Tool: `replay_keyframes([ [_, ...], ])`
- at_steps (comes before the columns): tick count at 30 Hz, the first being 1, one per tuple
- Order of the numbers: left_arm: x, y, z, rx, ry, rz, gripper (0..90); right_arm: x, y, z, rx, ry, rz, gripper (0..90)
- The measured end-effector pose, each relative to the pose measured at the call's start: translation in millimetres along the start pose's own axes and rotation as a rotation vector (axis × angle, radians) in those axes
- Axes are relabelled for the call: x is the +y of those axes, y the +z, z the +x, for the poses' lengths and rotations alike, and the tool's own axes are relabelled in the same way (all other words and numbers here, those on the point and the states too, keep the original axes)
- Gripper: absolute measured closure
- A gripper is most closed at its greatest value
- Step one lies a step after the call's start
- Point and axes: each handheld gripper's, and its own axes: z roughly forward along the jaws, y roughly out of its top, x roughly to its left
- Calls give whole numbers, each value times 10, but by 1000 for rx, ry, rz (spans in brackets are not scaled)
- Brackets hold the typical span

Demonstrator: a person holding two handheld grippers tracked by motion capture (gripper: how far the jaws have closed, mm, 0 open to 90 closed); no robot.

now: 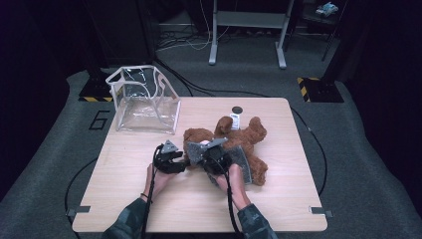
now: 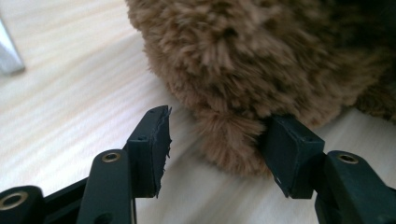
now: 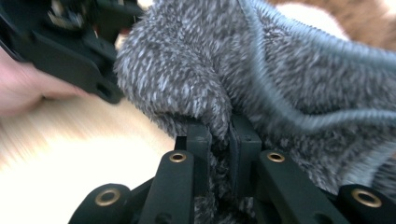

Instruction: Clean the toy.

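- A fold of the grey knit cloth (image 3: 299, 88) is pinched between the nearly closed right gripper (image 3: 223, 140) jaws.
- The teddy bear (image 2: 261, 60) fur is straddled by the half-open left gripper (image 2: 217, 144); nothing is clamped.
- Bare table (image 1: 149, 199) is left near the front edge.

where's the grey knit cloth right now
In the high view the grey knit cloth lies over the brown teddy bear at mid-table, right of centre, and the right gripper is pinching its edge.
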Motion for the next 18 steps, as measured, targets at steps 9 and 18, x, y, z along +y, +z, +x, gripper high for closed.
replay_keyframes([
  [9,65,100,-57,-40,16,16,418,459,-200,-80,-83,-13,-146,810],
  [18,47,156,-51,-72,0,25,406,340,44,-23,-37,-12,-72,813],
])
